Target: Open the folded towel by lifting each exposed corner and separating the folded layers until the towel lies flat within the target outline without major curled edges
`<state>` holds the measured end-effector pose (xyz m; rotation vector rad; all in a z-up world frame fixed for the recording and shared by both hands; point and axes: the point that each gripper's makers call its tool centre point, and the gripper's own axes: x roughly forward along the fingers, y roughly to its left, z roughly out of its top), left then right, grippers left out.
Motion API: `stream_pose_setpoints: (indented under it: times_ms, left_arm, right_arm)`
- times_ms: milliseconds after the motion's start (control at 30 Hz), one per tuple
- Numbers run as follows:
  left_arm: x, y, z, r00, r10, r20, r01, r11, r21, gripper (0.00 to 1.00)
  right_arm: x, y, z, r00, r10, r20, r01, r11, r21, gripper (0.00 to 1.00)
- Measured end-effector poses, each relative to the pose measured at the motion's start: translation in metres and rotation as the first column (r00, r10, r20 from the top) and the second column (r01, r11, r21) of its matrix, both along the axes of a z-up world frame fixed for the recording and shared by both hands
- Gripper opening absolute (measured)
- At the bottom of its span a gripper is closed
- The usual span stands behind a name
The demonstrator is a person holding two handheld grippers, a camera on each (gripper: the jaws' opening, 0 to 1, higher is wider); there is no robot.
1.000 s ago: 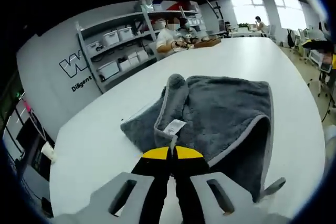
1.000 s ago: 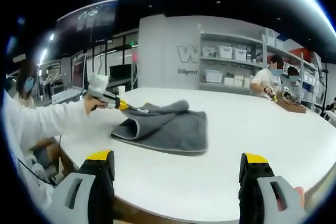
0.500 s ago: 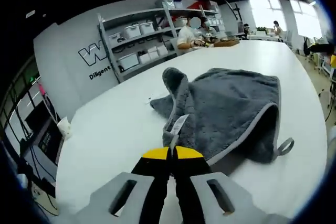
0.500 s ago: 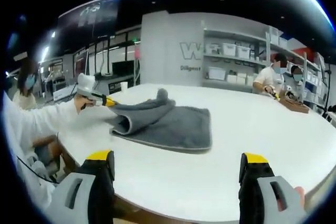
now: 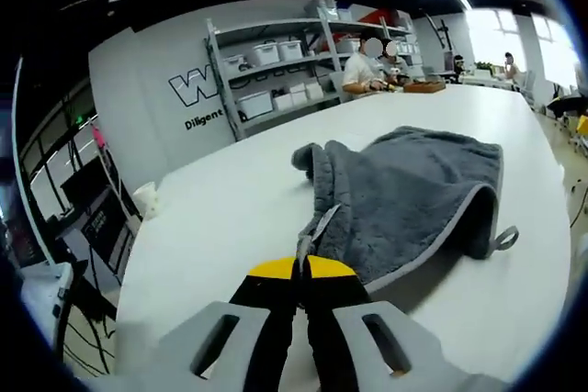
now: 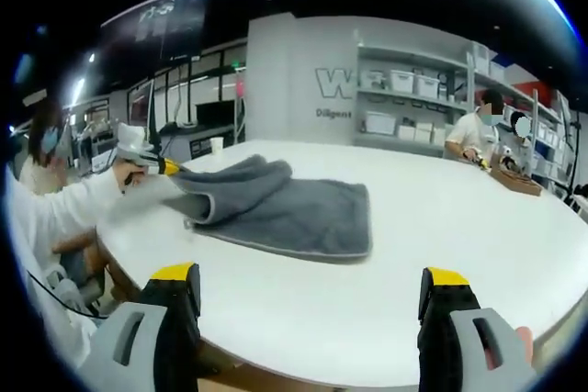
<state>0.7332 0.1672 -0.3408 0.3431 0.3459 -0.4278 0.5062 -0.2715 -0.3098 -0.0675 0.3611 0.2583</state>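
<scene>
A grey towel [image 5: 413, 195] with a pale edge band lies on the white table [image 5: 230, 218], its top layer partly drawn off toward me. My left gripper [image 5: 300, 263] is shut on the towel's corner beside the white label [image 5: 323, 223]. In the right gripper view the same towel [image 6: 285, 208] spreads across the table's left half, and the left gripper [image 6: 165, 168] holds its lifted corner at the left edge. My right gripper [image 6: 308, 286] hangs open above the near table edge, well short of the towel. A small loop [image 5: 503, 240] sticks out at the towel's right corner.
Grey shelving [image 5: 294, 61] with white bins lines the far wall. Two people [image 6: 473, 135] sit at the table's far end by a brown box [image 6: 514, 183]. A white cup [image 5: 145, 199] stands at the left table edge. A person in white sleeves [image 6: 55, 218] holds the left gripper.
The left gripper has pulled the gripped corner further back toward the near table edge, and the raised fold has flattened and stretched out. The right gripper has stayed put.
</scene>
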Motion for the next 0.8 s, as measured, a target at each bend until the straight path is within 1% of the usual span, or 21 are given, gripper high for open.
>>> stream_pose_setpoints:
  times_ms: [100, 200, 267, 333, 433, 533, 667, 733, 800]
  left_arm:
    - [-0.006, 0.018, 0.0, 0.999, 0.031, 0.004, -0.031, 1.0, 0.001, 0.02]
    - [-0.014, 0.03, -0.002, 0.999, 0.055, 0.001, -0.055, 0.999, 0.001, 0.02]
    - [-0.019, 0.042, -0.004, 0.997, 0.075, -0.003, -0.075, 0.997, 0.003, 0.02]
    - [-0.024, 0.051, -0.004, 0.996, 0.091, -0.001, -0.091, 0.996, -0.005, 0.02]
    - [-0.031, 0.06, -0.005, 0.994, 0.111, 0.006, -0.111, 0.994, 0.001, 0.02]
    - [-0.037, 0.073, -0.008, 0.992, 0.129, 0.002, -0.129, 0.991, 0.03, 0.02]
    - [-0.045, 0.083, -0.008, 0.989, 0.146, 0.01, -0.146, 0.987, 0.063, 0.02]
    - [-0.052, 0.09, -0.008, 0.988, 0.152, 0.019, -0.153, 0.984, 0.085, 0.02]
    - [-0.056, 0.096, -0.007, 0.987, 0.156, 0.022, -0.158, 0.984, 0.085, 0.02]
  right_arm:
    - [0.0, 0.001, -0.001, 1.0, 0.004, -0.005, -0.004, 1.0, -0.004, 0.99]
    - [0.0, 0.002, -0.002, 1.0, 0.005, -0.007, -0.005, 1.0, -0.004, 0.99]
    - [0.0, 0.001, -0.002, 1.0, 0.003, -0.01, -0.003, 1.0, -0.005, 0.99]
    - [0.0, 0.001, -0.003, 1.0, 0.0, -0.012, 0.0, 1.0, -0.005, 0.99]
    - [0.0, 0.001, -0.003, 1.0, -0.002, -0.013, 0.002, 1.0, -0.007, 0.99]
    - [0.001, 0.003, -0.003, 1.0, -0.002, -0.013, 0.002, 1.0, -0.009, 0.99]
    - [0.003, 0.005, -0.003, 1.0, -0.003, -0.015, 0.003, 1.0, -0.011, 0.99]
    - [0.003, 0.005, -0.003, 1.0, -0.005, -0.016, 0.005, 1.0, -0.013, 0.99]
    - [0.004, 0.006, -0.003, 1.0, -0.006, -0.017, 0.005, 1.0, -0.013, 0.99]
